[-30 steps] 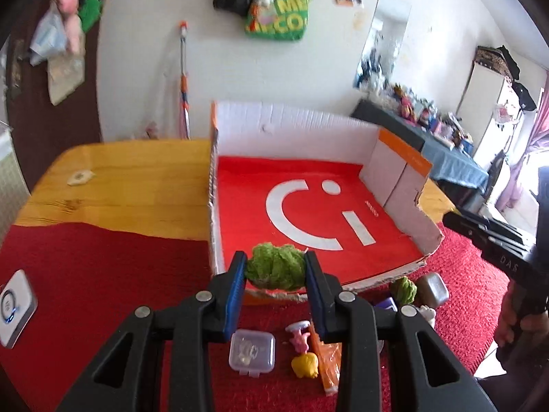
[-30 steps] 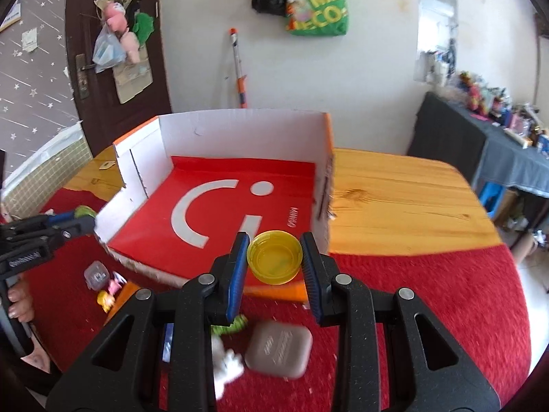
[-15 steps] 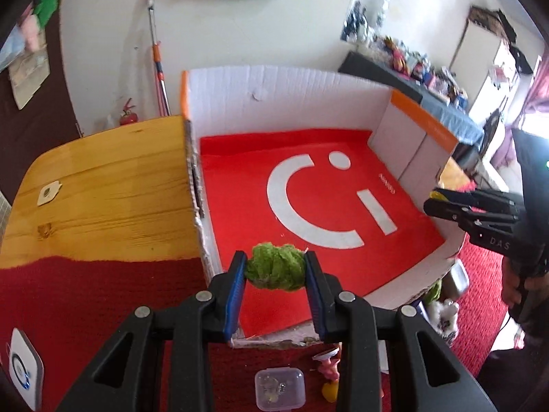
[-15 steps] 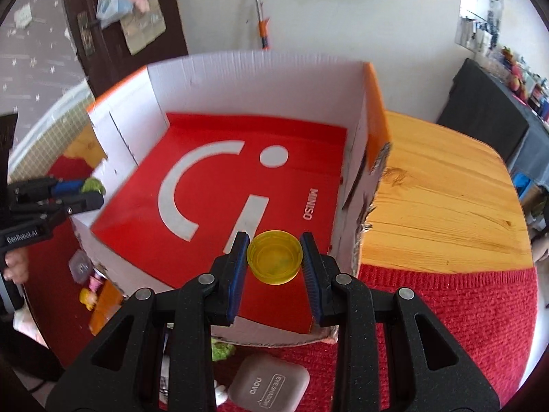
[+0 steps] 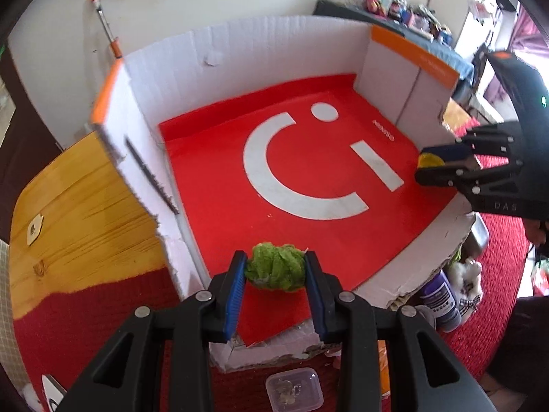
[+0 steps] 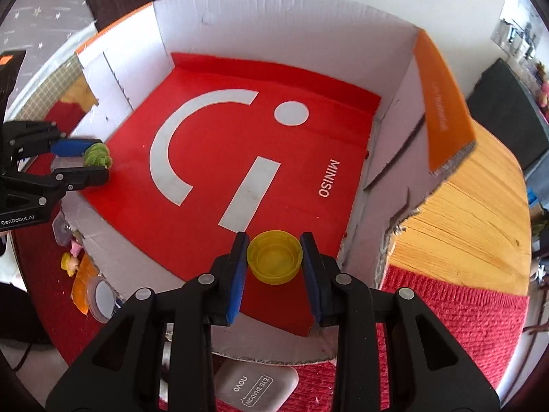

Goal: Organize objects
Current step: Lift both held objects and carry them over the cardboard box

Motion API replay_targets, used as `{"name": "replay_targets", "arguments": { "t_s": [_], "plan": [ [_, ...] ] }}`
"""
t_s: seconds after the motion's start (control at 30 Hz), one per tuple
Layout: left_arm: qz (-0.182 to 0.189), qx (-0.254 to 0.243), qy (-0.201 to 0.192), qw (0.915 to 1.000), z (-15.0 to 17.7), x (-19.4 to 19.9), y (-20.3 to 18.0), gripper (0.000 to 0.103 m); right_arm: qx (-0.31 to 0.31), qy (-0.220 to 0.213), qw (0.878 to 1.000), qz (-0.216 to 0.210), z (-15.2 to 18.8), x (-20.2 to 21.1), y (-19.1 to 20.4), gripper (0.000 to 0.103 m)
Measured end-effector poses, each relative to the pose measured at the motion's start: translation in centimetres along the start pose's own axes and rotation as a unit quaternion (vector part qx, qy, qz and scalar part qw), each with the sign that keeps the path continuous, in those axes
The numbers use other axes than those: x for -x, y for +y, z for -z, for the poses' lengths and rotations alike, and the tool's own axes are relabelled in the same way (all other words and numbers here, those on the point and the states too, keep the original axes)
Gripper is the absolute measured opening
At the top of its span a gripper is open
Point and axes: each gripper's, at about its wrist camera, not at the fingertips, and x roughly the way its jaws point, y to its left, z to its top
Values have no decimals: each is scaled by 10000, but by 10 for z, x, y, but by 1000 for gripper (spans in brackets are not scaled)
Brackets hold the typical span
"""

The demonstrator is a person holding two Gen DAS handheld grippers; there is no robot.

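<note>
Both my tools have come forward and tipped down, so they now hang over the box (image 5: 281,41) instead of the cloth in front of it. My left tool (image 5: 275,271) is clamped on the green ball (image 5: 275,270), above the near left corner of the red floor. My right tool (image 6: 274,257) is squeezed tight on the yellow cap (image 6: 274,258), open side up, over the near right part. Neither piece touches the floor yet, as far as I can judge. That puts both loads over their drop spots; lowering and letting go looks next. More bits wait on the worktop (image 6: 456,312), like the case (image 6: 255,389).
</note>
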Motion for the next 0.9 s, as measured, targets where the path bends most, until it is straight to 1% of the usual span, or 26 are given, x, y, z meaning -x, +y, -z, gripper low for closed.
{"name": "replay_targets", "arguments": {
  "t_s": [0.03,0.1,0.33,0.57,0.9],
  "plan": [
    [28,-83,99,9999,-1,-3,-2,35,19,53,10000,-5,-1,-1,-1,29],
    [-35,-286,218,9993,-2,-6,-6,35,88,132,9999,-1,-2,-2,-1,29],
    [-87,-511,343,9981,-1,-8,-9,36,436,310,9985,95,0,-2,3,29],
    [-64,-564,398,9976,-4,-10,-9,38,556,388,9976,130,4,3,-1,29],
    [-68,-559,389,9977,-6,-12,-10,38,654,432,9968,173,10,15,-7,29]
  ]
}}
